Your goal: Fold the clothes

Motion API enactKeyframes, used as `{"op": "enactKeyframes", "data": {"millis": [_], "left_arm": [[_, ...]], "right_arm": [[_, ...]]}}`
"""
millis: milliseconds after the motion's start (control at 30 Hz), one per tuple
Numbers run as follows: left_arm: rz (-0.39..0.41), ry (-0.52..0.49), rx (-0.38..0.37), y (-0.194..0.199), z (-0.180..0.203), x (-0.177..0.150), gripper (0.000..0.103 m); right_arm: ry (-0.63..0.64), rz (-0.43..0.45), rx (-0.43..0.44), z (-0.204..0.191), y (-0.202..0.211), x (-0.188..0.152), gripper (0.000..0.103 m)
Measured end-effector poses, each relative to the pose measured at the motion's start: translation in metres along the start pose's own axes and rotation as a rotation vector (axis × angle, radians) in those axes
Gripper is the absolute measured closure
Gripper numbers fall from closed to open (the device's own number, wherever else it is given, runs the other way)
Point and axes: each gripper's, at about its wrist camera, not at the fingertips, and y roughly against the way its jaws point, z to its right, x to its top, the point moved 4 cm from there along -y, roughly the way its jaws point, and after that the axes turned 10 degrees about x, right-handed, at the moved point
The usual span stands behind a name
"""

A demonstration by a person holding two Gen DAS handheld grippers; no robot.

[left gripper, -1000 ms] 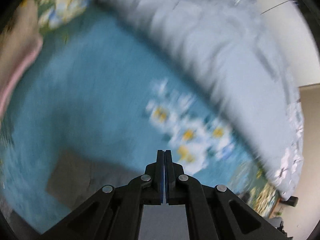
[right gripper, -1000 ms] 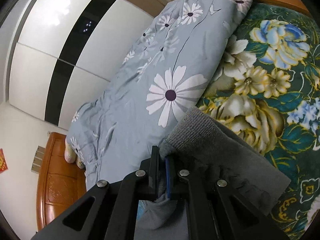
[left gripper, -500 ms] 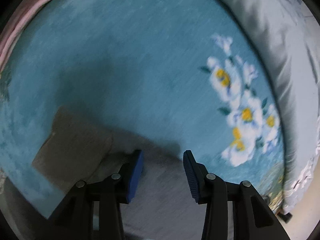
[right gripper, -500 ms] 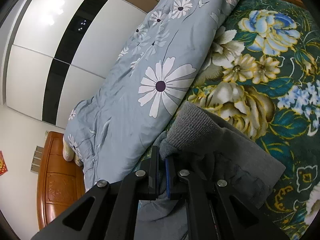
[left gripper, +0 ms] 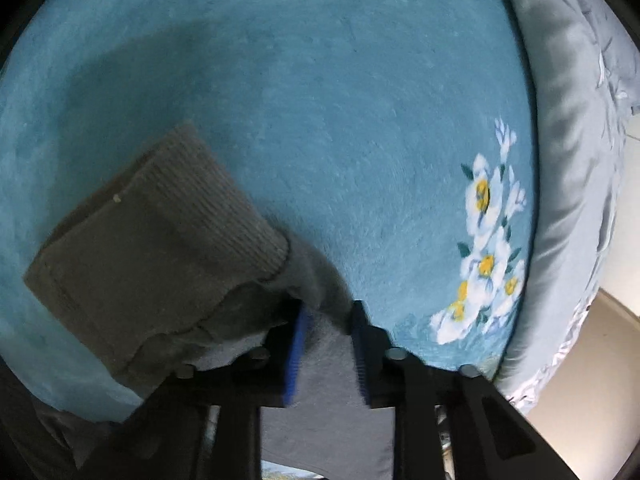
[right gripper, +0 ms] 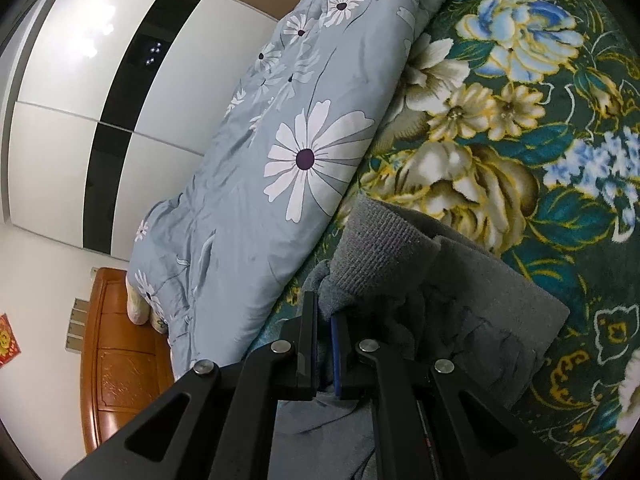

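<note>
A grey knit garment [left gripper: 160, 240] with a ribbed cuff lies on the teal blanket [left gripper: 320, 80] in the left wrist view. My left gripper [left gripper: 330, 312] is open, its blue-padded fingers standing either side of a fold of that grey cloth beside the cuff. In the right wrist view the same grey garment [right gripper: 480, 292] lies partly folded on the dark green floral blanket [right gripper: 520, 128]. My right gripper [right gripper: 325, 312] is shut on the garment's edge just below its ribbed cuff [right gripper: 380, 248].
A rolled pale blue duvet [right gripper: 280, 160] with white daisies runs along the bed beside the garment; it also shows as the duvet [left gripper: 568, 160] at right in the left view. A white and black wardrobe [right gripper: 100, 60] and a wooden headboard [right gripper: 116, 360] stand beyond.
My left gripper went from shut to open, dropped toward the bed and came down over the grey garment, with its fingers now narrower around the cloth. The right gripper kept its hold and shifted slightly.
</note>
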Motion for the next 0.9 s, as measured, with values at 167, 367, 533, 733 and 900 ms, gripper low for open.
{"op": "enactKeyframes", "data": {"millis": [167, 367, 533, 733, 900], "left_arm": [[0.041, -0.039, -0.034, 0.005, -0.001, -0.009, 0.099], [0.149, -0.137, -0.143, 0.040, 0.030, -0.025, 0.100], [0.265, -0.189, -0.251, 0.083, 0.073, -0.031, 0.100], [0.346, -0.255, -0.223, 0.097, 0.124, -0.007, 0.100], [0.313, -0.326, -0.247, 0.084, 0.124, 0.017, 0.094]], "right_arm": [[0.010, 0.023, 0.006, -0.007, 0.000, 0.010, 0.098], [0.036, 0.065, 0.019, -0.023, 0.001, 0.029, 0.098], [0.057, 0.100, 0.030, -0.036, 0.002, 0.044, 0.098], [0.077, 0.102, -0.019, -0.048, -0.032, 0.070, 0.098], [0.015, 0.037, -0.092, -0.026, -0.077, 0.068, 0.098]]}}
